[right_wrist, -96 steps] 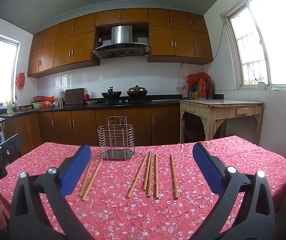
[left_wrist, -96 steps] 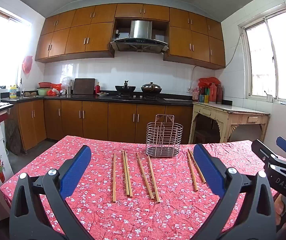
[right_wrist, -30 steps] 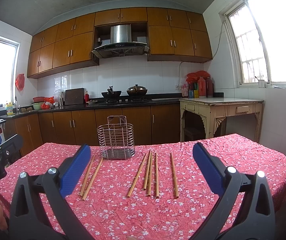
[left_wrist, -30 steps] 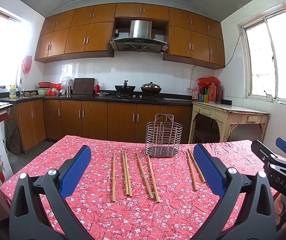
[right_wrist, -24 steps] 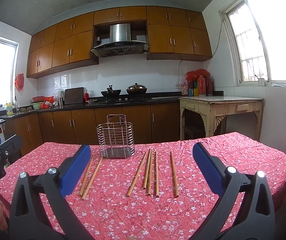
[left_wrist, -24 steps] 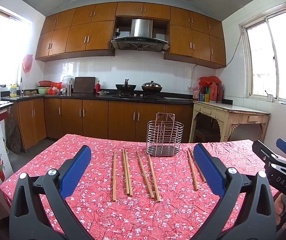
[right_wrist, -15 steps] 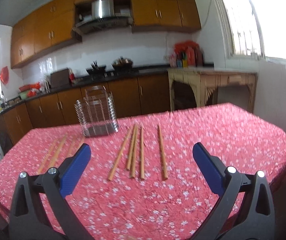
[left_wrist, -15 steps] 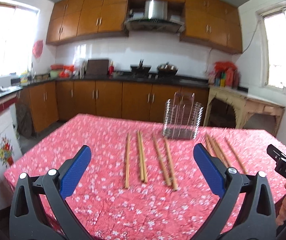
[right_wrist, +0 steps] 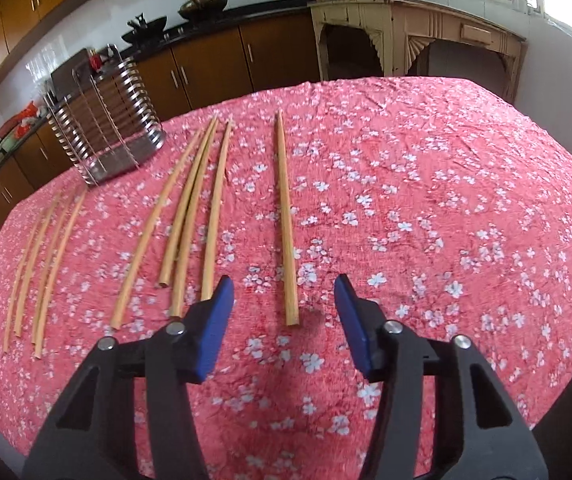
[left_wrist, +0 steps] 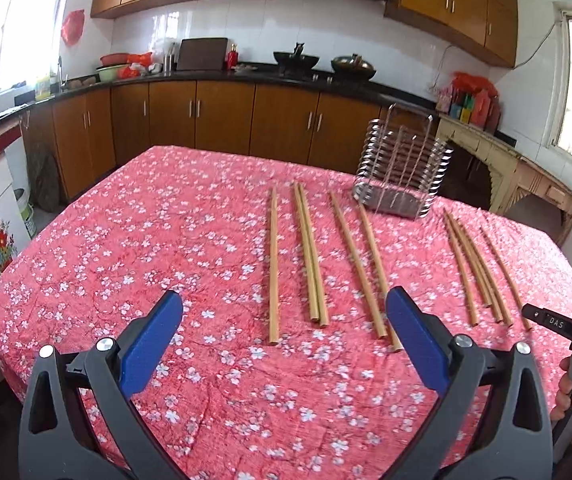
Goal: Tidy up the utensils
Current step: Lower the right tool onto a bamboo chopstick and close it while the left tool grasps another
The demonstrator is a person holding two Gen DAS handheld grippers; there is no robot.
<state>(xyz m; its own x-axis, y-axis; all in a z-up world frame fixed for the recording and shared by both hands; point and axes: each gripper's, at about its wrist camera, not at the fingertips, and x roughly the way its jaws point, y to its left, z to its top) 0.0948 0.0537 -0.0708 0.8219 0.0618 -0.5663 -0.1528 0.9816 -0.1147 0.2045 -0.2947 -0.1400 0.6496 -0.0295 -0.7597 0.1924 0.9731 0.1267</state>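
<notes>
moved: both my grippers have tipped down toward the tablecloth (left_wrist: 134, 240) since a second ago.
right gripper (right_wrist: 284, 300): jaws have just been narrowing, apart, nothing clamped; rightmost chopstick (right_wrist: 286, 216) ends just ahead, between the tips.
left gripper (left_wrist: 284, 324): jaws wide apart, empty.
chopsticks (left_wrist: 309, 256): flat in rows.
wire holder (left_wrist: 401, 176): upright beyond them.

You stand in a home kitchen: brown wooden cabinets (left_wrist: 222, 116) under a black stone counter (left_wrist: 246, 74), dark wok (left_wrist: 296, 59) on it.
</notes>
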